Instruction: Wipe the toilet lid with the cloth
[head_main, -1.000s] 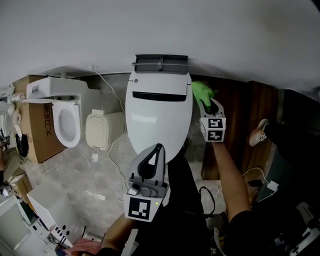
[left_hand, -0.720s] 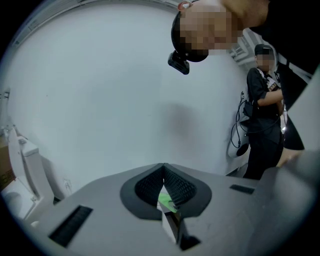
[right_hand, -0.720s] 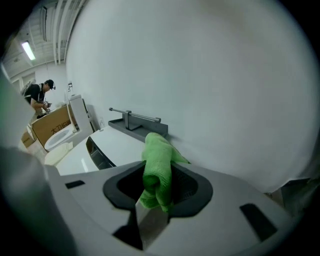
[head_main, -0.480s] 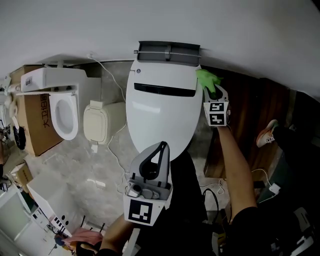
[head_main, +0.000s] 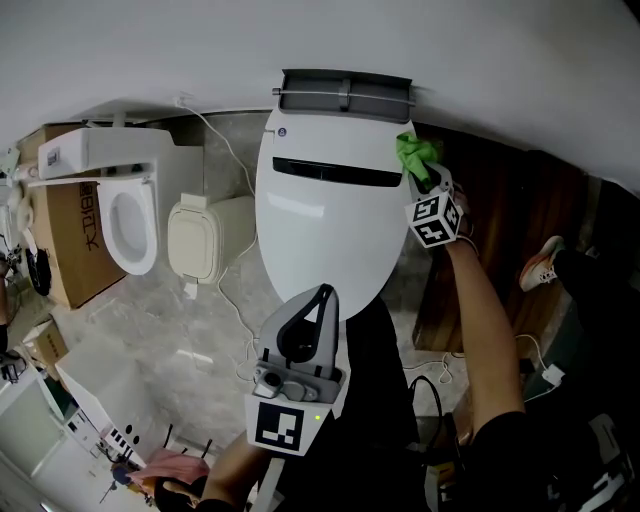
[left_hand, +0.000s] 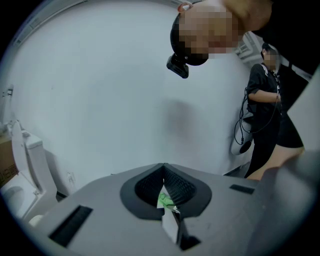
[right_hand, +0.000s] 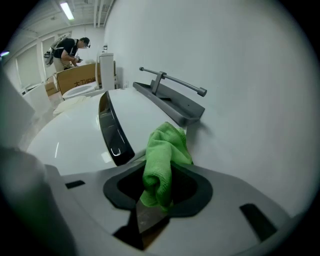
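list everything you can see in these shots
closed white toilet lid: one, white, centre, against the wall
grey metal bracket: one, grey, behind the lid
green microfibre cloth: one, green, at the lid's back right corner
open white toilet: one, white, left
cream seat unit: one, cream, floor between the toilets
brown cardboard box: one, brown, far left
dark wood panel: one, brown, right
left gripper: one, grey, jaws together, near the lid's front
right gripper: one, grey, shut on the cloth
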